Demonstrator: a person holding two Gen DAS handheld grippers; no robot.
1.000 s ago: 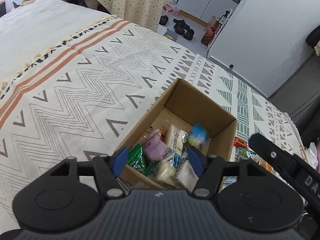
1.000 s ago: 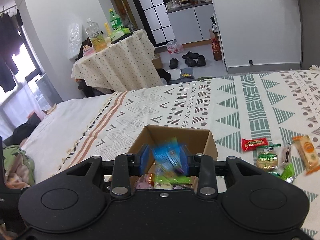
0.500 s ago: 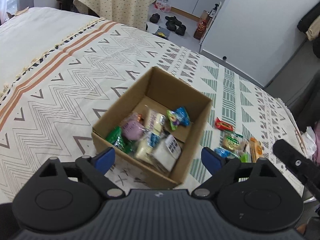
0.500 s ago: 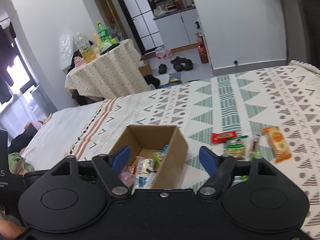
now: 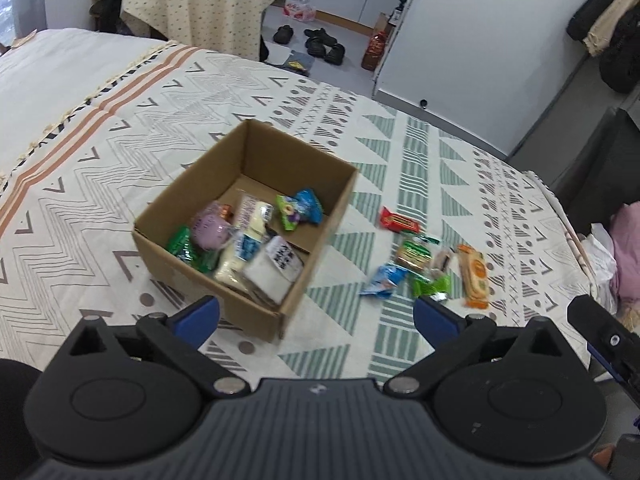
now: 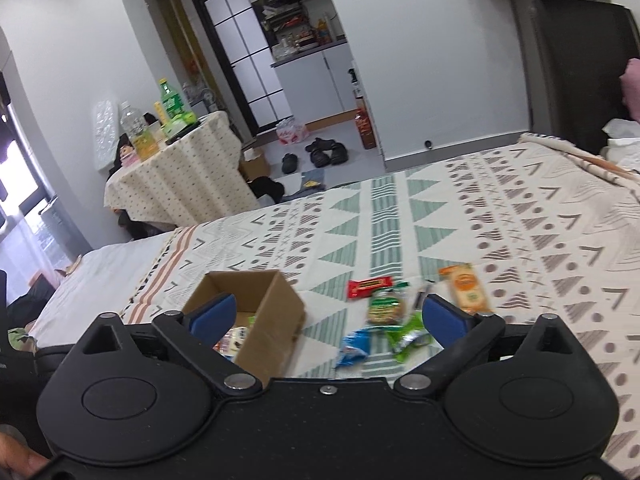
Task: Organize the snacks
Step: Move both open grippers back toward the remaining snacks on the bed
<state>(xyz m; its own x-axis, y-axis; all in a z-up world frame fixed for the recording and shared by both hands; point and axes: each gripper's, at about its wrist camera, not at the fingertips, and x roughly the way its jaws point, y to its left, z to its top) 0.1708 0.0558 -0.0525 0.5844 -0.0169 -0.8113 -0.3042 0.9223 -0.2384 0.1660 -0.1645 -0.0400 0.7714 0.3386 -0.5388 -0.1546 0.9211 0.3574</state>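
Half the cardboard box hides behind opening, empty right tongs.

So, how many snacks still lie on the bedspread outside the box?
6, all right of the box: red bar, biscuit pack, small brown one, orange pack, blue packet, green packet. More may be hidden.

Patterned bedspread; shoes; draped table.

Cardboard box of snacks on patterned bedspread; loose packets just beside (right side); left gripper opening, empty.
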